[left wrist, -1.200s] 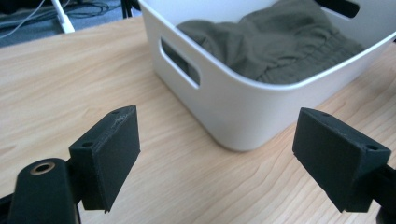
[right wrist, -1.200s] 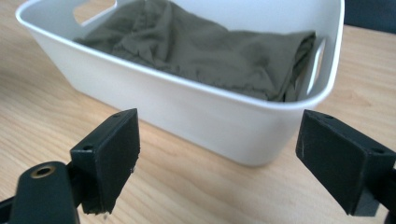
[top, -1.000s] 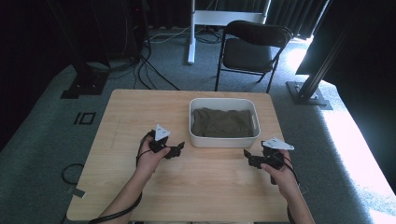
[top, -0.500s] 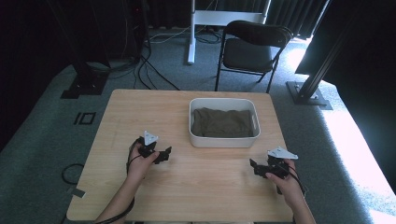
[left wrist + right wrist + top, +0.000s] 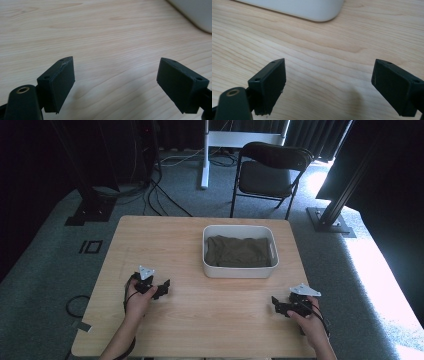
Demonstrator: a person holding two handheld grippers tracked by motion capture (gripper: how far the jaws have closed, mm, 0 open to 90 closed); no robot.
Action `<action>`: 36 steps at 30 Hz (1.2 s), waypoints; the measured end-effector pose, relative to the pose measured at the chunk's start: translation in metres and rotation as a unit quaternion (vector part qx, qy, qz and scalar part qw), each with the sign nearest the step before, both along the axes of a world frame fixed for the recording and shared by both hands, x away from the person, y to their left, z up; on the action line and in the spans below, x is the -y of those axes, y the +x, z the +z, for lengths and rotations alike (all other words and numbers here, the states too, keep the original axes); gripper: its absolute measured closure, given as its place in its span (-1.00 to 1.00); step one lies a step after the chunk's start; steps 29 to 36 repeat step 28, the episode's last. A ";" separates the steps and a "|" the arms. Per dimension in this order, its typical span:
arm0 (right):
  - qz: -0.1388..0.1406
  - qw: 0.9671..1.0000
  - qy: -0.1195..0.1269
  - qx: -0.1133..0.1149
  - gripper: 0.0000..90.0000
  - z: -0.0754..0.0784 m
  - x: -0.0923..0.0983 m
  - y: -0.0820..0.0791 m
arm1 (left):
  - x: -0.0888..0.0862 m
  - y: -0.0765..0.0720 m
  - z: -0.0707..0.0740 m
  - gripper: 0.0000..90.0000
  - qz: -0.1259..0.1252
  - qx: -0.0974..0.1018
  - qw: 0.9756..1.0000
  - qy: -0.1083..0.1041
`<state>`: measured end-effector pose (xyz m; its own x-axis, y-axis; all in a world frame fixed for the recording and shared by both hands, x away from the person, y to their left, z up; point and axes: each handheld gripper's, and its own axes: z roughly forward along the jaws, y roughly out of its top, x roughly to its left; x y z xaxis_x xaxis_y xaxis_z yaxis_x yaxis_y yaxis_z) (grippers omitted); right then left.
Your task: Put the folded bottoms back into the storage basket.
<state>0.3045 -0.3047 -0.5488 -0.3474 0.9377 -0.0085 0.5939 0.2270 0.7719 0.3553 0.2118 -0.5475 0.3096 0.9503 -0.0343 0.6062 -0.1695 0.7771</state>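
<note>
A white bin stands on the wooden table, right of its middle, with a dark olive cloth folded inside. My left gripper rests low over the table near the front left, well left of the bin, jaws open and empty. In the left gripper view the open left gripper has bare wood between its jaws and the bin's wall at the top right. My right gripper sits at the front right, open and empty. The right gripper view shows that gripper over wood, the bin ahead.
A black folding chair stands beyond the table's far edge. Cables and stand bases lie on the grey carpet around it. Wood stretches between both hands and the bin.
Both hands have drawn back toward the table's front edge and sunk lower. The left one moved away from the bin to the left; the right one shifted right and nearer.
</note>
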 end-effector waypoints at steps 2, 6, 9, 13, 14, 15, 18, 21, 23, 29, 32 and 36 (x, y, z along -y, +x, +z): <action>-0.004 1.000 -0.004 -0.004 -0.73 -0.002 0.002 -0.001 | -0.004 -0.001 -0.002 -0.64 0.010 -0.005 1.000 -0.001; -0.010 1.000 -0.005 -0.014 -0.73 -0.008 0.005 -0.003 | -0.008 -0.004 -0.003 -0.64 0.029 -0.007 1.000 0.007; -0.015 1.000 -0.009 -0.024 -0.73 -0.012 0.006 -0.004 | -0.008 -0.005 -0.004 -0.64 0.041 -0.010 0.999 0.016; -0.021 0.999 -0.002 -0.030 -0.73 -0.012 0.006 -0.005 | -0.007 -0.007 -0.006 -0.65 0.054 -0.037 0.997 0.037; -0.020 0.999 -0.001 -0.031 -0.73 -0.012 0.006 -0.005 | -0.007 -0.007 -0.006 -0.65 0.056 -0.037 0.997 0.036; -0.020 0.999 0.000 -0.032 -0.73 -0.012 0.006 -0.005 | -0.007 -0.007 -0.006 -0.66 0.059 -0.036 0.997 0.036; -0.020 0.999 0.001 -0.032 -0.73 -0.013 0.007 -0.004 | -0.006 -0.008 -0.006 -0.67 0.066 -0.038 0.996 0.035; -0.020 0.999 0.001 -0.032 -0.73 -0.013 0.007 -0.005 | -0.006 -0.008 -0.006 -0.68 0.069 -0.037 0.996 0.034; -0.020 0.999 0.001 -0.032 -0.73 -0.013 0.007 -0.004 | -0.006 -0.008 -0.006 -0.68 0.069 -0.038 0.996 0.035; -0.020 0.999 0.001 -0.032 -0.73 -0.013 0.007 -0.004 | -0.006 -0.008 -0.006 -0.72 0.075 -0.040 0.996 0.035; -0.020 0.999 0.001 -0.032 -0.73 -0.013 0.007 -0.004 | -0.006 -0.008 -0.006 -0.72 0.075 -0.040 0.996 0.035; -0.020 0.999 0.001 -0.032 -0.73 -0.013 0.007 -0.004 | -0.006 -0.008 -0.006 -0.72 0.075 -0.040 0.996 0.035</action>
